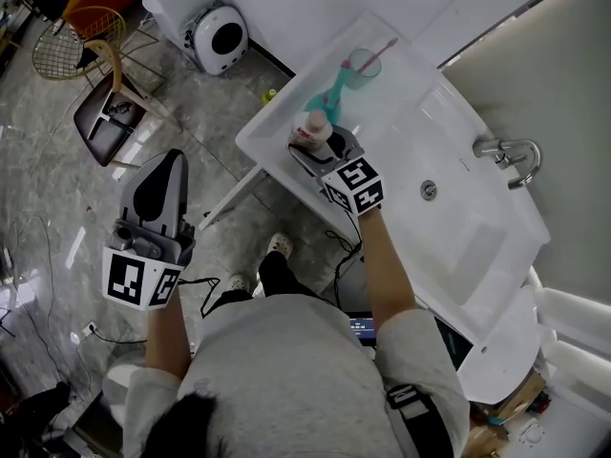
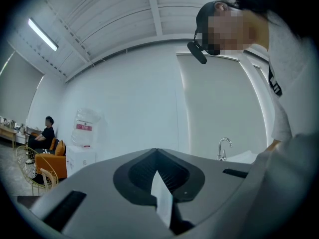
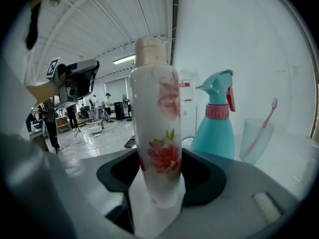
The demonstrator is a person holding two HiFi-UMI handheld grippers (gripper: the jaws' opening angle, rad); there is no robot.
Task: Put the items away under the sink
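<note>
A tall white bottle with red flowers (image 3: 157, 128) stands on the white counter (image 1: 263, 139), left of the sink. My right gripper (image 1: 311, 147) is open around it, and in the right gripper view its jaws stand clear on either side of the bottle (image 1: 309, 125). Just behind it are a teal spray bottle (image 3: 217, 123) (image 1: 330, 92) and a clear cup (image 3: 256, 141) (image 1: 364, 65) holding a pink toothbrush (image 3: 267, 114). My left gripper (image 1: 172, 158) hangs out over the floor, well left of the counter. It is shut with nothing in it (image 2: 158, 183).
The sink basin (image 1: 458, 227) with a chrome faucet (image 1: 508, 156) lies to the right of the bottles. On the grey floor are wire chairs (image 1: 91, 36), a round white appliance (image 1: 218, 36) and loose cables (image 1: 29, 256). Other people stand far off (image 3: 47, 118).
</note>
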